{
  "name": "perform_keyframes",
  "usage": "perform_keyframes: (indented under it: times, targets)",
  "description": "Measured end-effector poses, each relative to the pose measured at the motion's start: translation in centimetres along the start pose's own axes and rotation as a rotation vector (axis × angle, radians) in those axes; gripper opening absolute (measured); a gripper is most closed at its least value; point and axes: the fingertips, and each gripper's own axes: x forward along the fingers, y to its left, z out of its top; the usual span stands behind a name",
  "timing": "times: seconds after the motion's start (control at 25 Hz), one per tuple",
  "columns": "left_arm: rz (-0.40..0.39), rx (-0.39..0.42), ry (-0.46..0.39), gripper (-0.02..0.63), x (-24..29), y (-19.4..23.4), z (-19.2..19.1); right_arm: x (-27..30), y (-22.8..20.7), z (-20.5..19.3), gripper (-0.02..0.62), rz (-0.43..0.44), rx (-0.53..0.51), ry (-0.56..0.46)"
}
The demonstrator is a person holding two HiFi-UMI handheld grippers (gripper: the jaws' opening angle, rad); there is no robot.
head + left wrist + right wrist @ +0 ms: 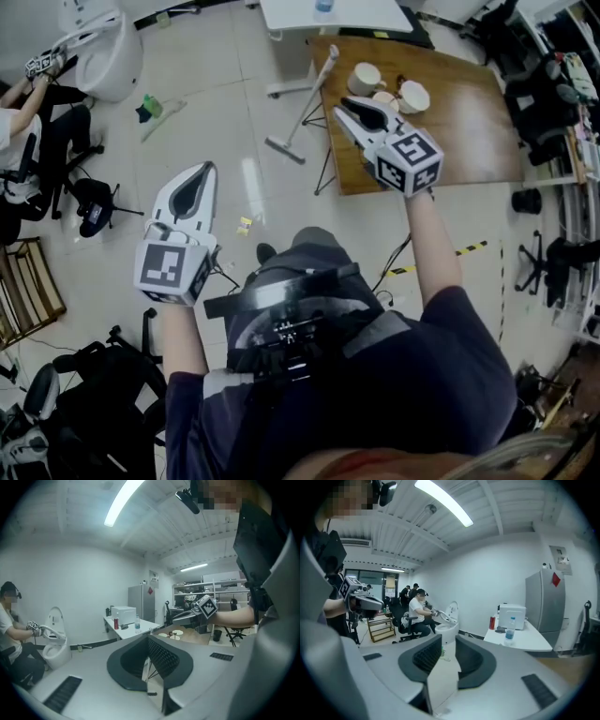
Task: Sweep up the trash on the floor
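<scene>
Yellow scraps (245, 225) lie on the floor (220, 89). Left hand-held gripper (207, 169) is closed, empty; right hand-held gripper (345, 105) stands parted, empty. Broom (302, 111) rests beside wooden surface (469, 112).

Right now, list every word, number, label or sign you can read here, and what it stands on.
No text is readable.
On the fridge, the red sign: too small to read.
On the bottle, the label: blurred.
On the left hand-held gripper and right hand-held gripper, the marker cubes: square patterns only, no words.
</scene>
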Motion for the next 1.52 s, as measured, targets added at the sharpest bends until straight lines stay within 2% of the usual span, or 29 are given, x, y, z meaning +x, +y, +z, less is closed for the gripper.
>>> perform_keyframes:
  times: [0.16,0.28,0.36,0.56,0.76,0.96,1.08,1.16,1.32,1.52]
  targets:
    - [0.056,-0.016,0.032,0.002,1.7,3.3,-0.1,3.3,-4.6,-0.7,0.178,-0.053,-0.029,0.04]
    - [0.117,-0.054,0.027,0.002,3.5,6.2,0.2,6.0,-9.3,-1.0,0.236,-0.125,-0.036,0.049]
    - [0.14,-0.072,0.056,0.002,4.5,7.3,-0.3,7.9,-12.0,-1.7,0.259,-0.168,-0.037,0.058]
    - [0.181,-0.076,0.104,0.002,7.6,9.0,-0.7,12.4,-17.4,-4.7,0.276,-0.25,-0.045,0.109]
    - [0.212,-0.108,0.141,0.002,9.4,10.1,-1.4,15.5,-20.3,-7.9,0.278,-0.273,-0.023,0.165]
    - [0.238,-0.116,0.182,0.002,9.9,10.3,-2.2,17.1,-20.9,-10.2,0.275,-0.246,-0.058,0.209]
    - [0.264,-0.126,0.203,0.002,9.6,10.4,-2.6,18.1,-20.5,-10.9,0.218,-0.22,-0.084,0.212]
    - [0.283,-0.134,0.214,0.002,9.4,10.6,-2.8,18.6,-20.4,-11.2,0.149,-0.217,-0.112,0.21]
    - [0.316,-0.134,0.222,0.002,9.1,11.0,-3.1,19.5,-19.8,-10.9,0.135,-0.172,-0.073,0.164]
    - [0.354,-0.15,0.232,0.002,8.4,10.6,-3.6,20.0,-17.2,-10.3,0.121,-0.066,-0.047,0.132]
